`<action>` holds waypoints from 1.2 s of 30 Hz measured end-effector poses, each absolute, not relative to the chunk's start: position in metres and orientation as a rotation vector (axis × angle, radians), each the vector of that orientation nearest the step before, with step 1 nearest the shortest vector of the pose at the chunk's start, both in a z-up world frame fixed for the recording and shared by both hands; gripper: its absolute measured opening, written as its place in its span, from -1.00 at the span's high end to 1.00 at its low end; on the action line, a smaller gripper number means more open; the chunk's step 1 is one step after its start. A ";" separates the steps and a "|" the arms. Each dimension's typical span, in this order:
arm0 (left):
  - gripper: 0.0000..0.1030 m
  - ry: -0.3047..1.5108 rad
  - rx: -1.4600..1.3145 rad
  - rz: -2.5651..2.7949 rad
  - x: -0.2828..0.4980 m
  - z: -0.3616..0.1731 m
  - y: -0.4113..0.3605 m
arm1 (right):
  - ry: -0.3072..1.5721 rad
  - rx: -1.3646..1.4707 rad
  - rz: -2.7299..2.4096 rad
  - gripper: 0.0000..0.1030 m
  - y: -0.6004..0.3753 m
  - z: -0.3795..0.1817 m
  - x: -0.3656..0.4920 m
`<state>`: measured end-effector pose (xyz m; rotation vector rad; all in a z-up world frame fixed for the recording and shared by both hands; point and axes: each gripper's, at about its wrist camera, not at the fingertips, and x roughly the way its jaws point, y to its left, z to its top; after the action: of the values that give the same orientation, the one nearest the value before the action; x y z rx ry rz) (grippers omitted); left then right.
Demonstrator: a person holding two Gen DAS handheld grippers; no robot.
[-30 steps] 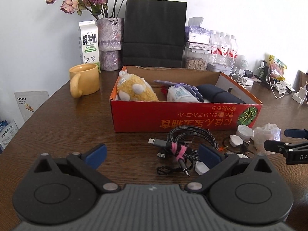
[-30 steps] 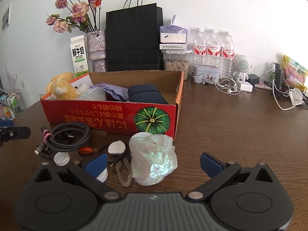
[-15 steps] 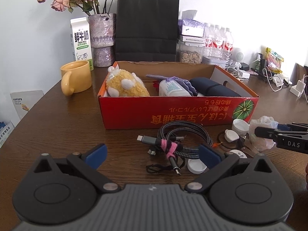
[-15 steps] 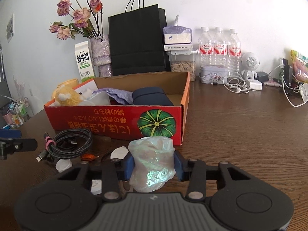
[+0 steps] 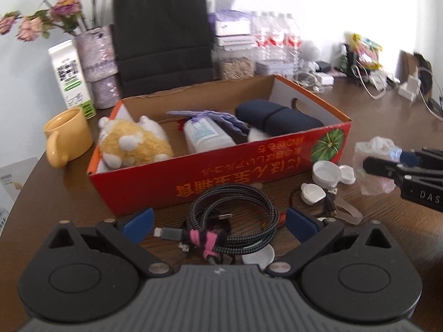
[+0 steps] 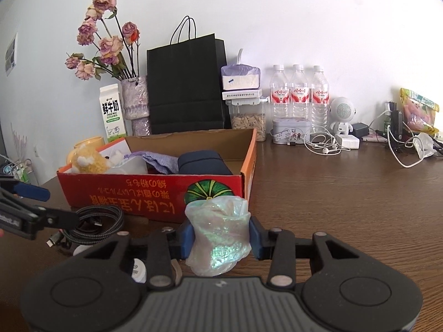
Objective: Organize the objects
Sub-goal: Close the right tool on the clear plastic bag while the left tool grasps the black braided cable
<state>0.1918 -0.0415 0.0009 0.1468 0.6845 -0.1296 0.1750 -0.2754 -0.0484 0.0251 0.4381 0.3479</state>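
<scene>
My right gripper [image 6: 220, 236] is shut on a crumpled iridescent plastic bag [image 6: 218, 235] and holds it up in front of the red cardboard box [image 6: 155, 191]. The bag also shows in the left wrist view [image 5: 373, 166]. My left gripper [image 5: 218, 221] is open, its blue pads either side of a coiled braided cable [image 5: 232, 215] on the table. The box [image 5: 221, 177] holds a yellow plush toy [image 5: 133, 144], a white bottle [image 5: 206, 135], a purple cloth [image 5: 213, 116] and a dark blue pouch [image 5: 277, 119]. White caps [image 5: 325, 174] and small bits lie beside the cable.
Behind the box stand a black paper bag [image 6: 185, 83], a flower vase [image 6: 135, 102], a milk carton [image 6: 112, 113], a yellow mug [image 5: 67, 135], a seed jar [image 6: 247, 119] and three water bottles [image 6: 300, 94]. Chargers, earphones and snack packs [image 6: 418, 110] clutter the far right.
My right gripper closed on the plastic bag and lifted it off the table. My left gripper moved forward over the cable and tilted; it stays open.
</scene>
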 end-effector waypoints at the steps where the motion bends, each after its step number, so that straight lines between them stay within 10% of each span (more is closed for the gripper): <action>1: -1.00 0.693 0.161 -0.151 0.195 0.001 -0.044 | 0.431 0.022 0.347 0.26 -0.275 -0.048 0.174; 36: -0.76 0.823 0.145 -0.225 0.236 -0.025 -0.035 | 0.433 0.029 0.365 0.24 -0.273 -0.050 0.174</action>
<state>0.2357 -0.0353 -0.0254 0.1447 0.8230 -0.2252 0.1741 -0.2729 -0.0504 0.0292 0.4325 0.3651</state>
